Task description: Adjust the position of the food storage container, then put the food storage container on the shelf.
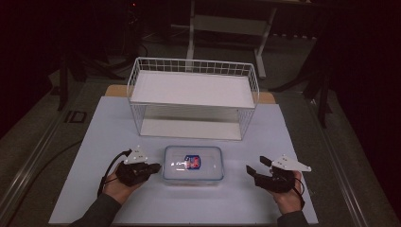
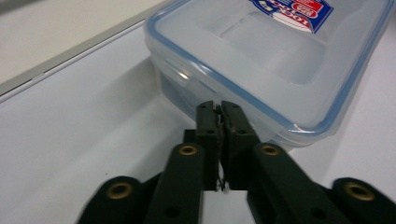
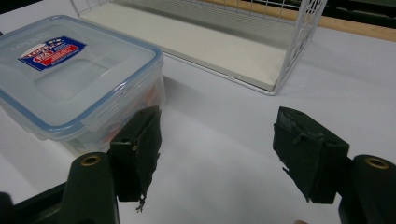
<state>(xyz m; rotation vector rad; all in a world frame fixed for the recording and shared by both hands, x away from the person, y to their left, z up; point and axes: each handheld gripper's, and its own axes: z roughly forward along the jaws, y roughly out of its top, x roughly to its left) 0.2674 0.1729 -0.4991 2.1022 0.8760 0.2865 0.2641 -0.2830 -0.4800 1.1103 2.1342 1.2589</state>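
Observation:
A clear plastic food box (image 1: 193,165) with a blue-edged lid and a red and blue label lies on the white table mat, in front of a white wire shelf rack (image 1: 194,97). My left gripper (image 1: 157,167) is shut with nothing in it, its tips right at the left side of the box (image 2: 261,60). In its own view the left gripper (image 2: 218,108) has both jaws pressed together just under the lid's rim. My right gripper (image 1: 255,166) stands open to the right of the box, apart from it. In the right gripper view the box (image 3: 74,79) sits left of the open gripper (image 3: 217,140).
The white mat (image 1: 94,142) covers a wooden table whose edge shows behind the rack. The rack (image 3: 243,42) has an upper tray and a lower board. Grey floor, table legs and dark stands lie beyond.

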